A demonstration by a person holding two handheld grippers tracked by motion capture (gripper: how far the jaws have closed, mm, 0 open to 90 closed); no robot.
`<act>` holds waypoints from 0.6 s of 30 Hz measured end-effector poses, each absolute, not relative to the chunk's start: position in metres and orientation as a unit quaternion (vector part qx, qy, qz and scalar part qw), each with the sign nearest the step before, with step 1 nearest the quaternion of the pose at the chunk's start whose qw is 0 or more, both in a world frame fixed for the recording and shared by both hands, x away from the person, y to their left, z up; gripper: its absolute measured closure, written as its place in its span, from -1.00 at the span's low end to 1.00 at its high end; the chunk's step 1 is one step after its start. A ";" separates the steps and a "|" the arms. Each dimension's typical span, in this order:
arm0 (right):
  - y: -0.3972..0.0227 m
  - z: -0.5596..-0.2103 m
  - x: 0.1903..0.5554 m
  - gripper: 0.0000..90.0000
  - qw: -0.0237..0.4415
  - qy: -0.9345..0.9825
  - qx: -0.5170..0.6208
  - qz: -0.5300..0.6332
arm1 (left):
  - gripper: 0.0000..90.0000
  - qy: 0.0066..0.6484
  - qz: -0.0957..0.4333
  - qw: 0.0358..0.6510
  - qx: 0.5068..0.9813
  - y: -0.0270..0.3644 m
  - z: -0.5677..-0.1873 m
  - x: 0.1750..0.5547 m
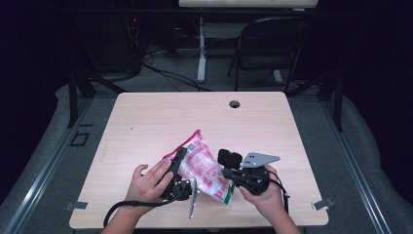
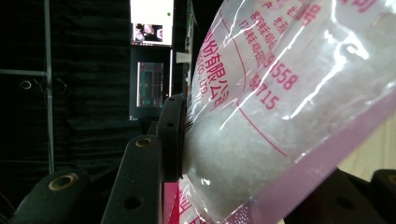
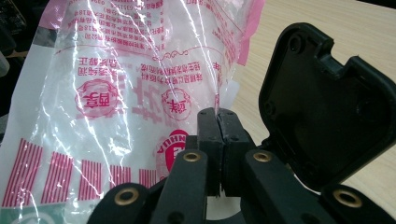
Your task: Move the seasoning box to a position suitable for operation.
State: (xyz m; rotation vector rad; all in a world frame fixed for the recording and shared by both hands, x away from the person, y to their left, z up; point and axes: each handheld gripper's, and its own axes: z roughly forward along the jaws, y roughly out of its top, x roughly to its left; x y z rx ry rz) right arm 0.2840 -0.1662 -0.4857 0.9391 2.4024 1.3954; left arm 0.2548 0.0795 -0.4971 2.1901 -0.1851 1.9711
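A clear plastic bag with pink and red print and white filling is held tilted above the table's front edge. My left gripper grips it from the left. In the left gripper view one black pad presses into the bulging bag. My right gripper meets the bag's lower right side. In the right gripper view its jaws stand closed together, and a crease of the bag's film runs into their tips.
The wooden table has a round cable hole near its far edge. A black rounded plastic piece stands just right of the right jaws. A dark chair and a desk leg stand beyond the table.
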 end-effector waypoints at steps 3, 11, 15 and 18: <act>-0.166 -0.486 0.284 0.98 0.104 0.814 0.319 0.474 | 0.41 -0.063 0.665 0.095 0.739 0.079 -0.497 0.255; -0.166 -0.487 0.285 0.99 0.102 0.813 0.321 0.475 | 0.41 -0.063 0.666 0.096 0.737 0.080 -0.497 0.255; -0.166 -0.487 0.285 0.99 0.102 0.813 0.321 0.475 | 0.41 -0.064 0.667 0.096 0.736 0.080 -0.496 0.255; -0.166 -0.487 0.285 0.99 0.102 0.812 0.322 0.476 | 0.41 -0.060 0.664 0.097 0.739 0.080 -0.497 0.254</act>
